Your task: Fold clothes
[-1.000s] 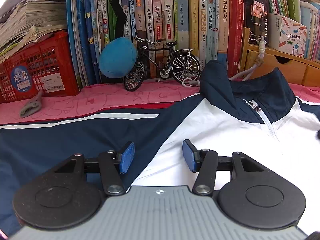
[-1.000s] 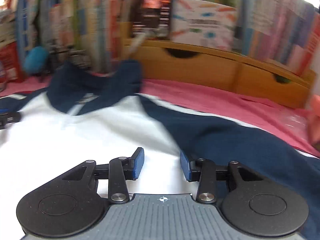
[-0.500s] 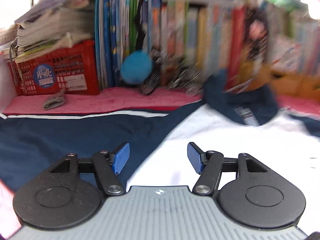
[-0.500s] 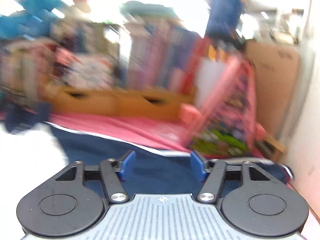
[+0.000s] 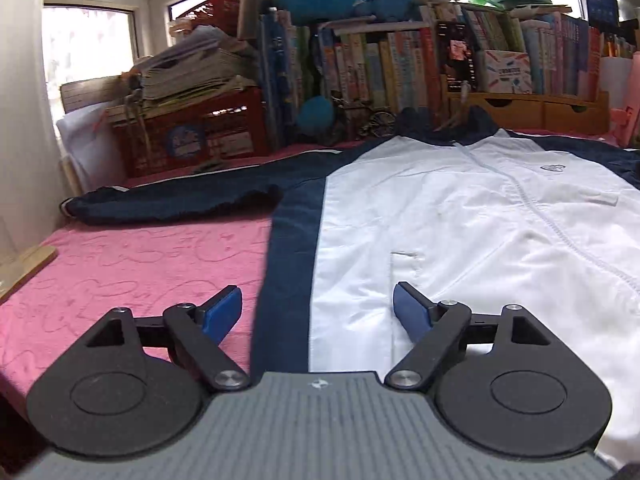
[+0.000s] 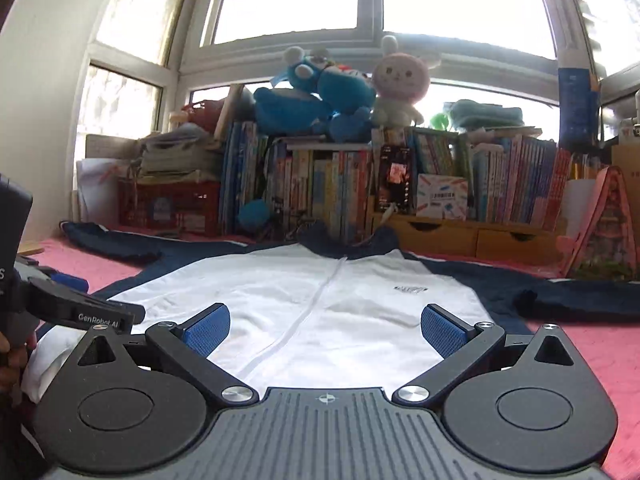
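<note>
A white zip-up jacket (image 5: 460, 216) with navy sleeves and collar lies flat, front up, on a pink bedspread (image 5: 132, 256). Its left sleeve (image 5: 180, 200) stretches out to the left; the right sleeve (image 6: 580, 300) runs off to the right. My left gripper (image 5: 318, 308) hovers over the jacket's near left hem, jaws opening, nothing between them. My right gripper (image 6: 325, 326) hangs above the near hem by the zip (image 6: 316, 300), jaws opening wide and empty. The left gripper's body (image 6: 80, 312) shows at the left edge of the right wrist view.
A long row of books (image 6: 360, 192) lines the back, with a red crate (image 5: 192, 136) of papers at left and wooden drawers (image 6: 472, 236) at right. Plush toys (image 6: 332, 92) sit on top before a window. A pink triangular box (image 6: 604, 232) stands far right.
Both grippers have pulled back from the collar area to the jacket's near hem, and both sets of jaws have spread wider. The whole jacket is now in view.
</note>
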A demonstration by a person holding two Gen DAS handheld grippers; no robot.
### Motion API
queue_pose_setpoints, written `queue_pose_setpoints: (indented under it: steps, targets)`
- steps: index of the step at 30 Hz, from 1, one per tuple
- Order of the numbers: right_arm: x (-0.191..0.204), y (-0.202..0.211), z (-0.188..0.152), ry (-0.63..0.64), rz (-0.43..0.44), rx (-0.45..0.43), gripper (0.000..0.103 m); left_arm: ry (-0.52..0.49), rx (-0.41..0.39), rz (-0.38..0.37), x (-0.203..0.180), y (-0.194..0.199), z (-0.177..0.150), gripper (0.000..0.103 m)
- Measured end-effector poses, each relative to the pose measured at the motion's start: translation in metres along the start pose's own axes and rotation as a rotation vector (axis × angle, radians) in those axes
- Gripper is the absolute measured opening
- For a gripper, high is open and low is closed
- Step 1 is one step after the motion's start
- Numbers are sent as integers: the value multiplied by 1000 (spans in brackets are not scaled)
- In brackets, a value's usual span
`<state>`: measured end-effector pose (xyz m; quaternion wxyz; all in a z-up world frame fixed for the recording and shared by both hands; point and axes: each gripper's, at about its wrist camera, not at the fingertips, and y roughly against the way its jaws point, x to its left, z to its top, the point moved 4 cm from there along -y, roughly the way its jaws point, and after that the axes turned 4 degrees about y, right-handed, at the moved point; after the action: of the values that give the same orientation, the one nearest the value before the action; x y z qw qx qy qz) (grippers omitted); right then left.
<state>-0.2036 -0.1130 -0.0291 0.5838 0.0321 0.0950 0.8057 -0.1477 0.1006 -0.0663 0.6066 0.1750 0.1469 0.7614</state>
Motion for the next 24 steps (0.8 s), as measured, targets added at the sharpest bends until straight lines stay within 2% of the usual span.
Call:
queue_pose_setpoints:
  steps: [2, 4, 7, 10, 12, 15, 17, 20, 21, 23, 24]
  targets:
    - [13, -6, -14, -2, 14, 19, 103, 4, -25, 9, 2, 2, -3, 88]
    - [16, -14, -29, 56, -22, 37, 102, -13, -44, 24, -3, 4, -3, 89]
    - [1, -6, -42, 86, -32, 13, 102, -15, -49, 23, -6, 4, -3, 90]
    - [-13, 0, -46, 118, -49, 14, 102, 3, -40, -5, -5, 3, -4, 97]
    - [-21, 2, -46, 106, -41, 30, 102, -8, -39, 5, -3, 3, -5, 97]
    - [-27, 6, -37, 83, -16, 55, 102, -66, -56, 40, 2, 3, -5, 98]
    - [-31, 14, -27, 80, -9, 40, 103, -128, -74, 97, 11, 2, -5, 98]
    - [-41, 26, -16, 4, 9, 28, 103, -152, -56, 171, 31, -3, -2, 98]
    - [-46, 28, -14, -29, 0, 26, 103, -139, -26, 207, 39, -5, 2, 98]
    - [-55, 26, -17, -52, -56, 53, 103, -86, 8, 255, 50, -1, 9, 84]
    - [-59, 25, -19, -60, -86, 70, 103, -58, 24, 278, 55, 1, 12, 82]
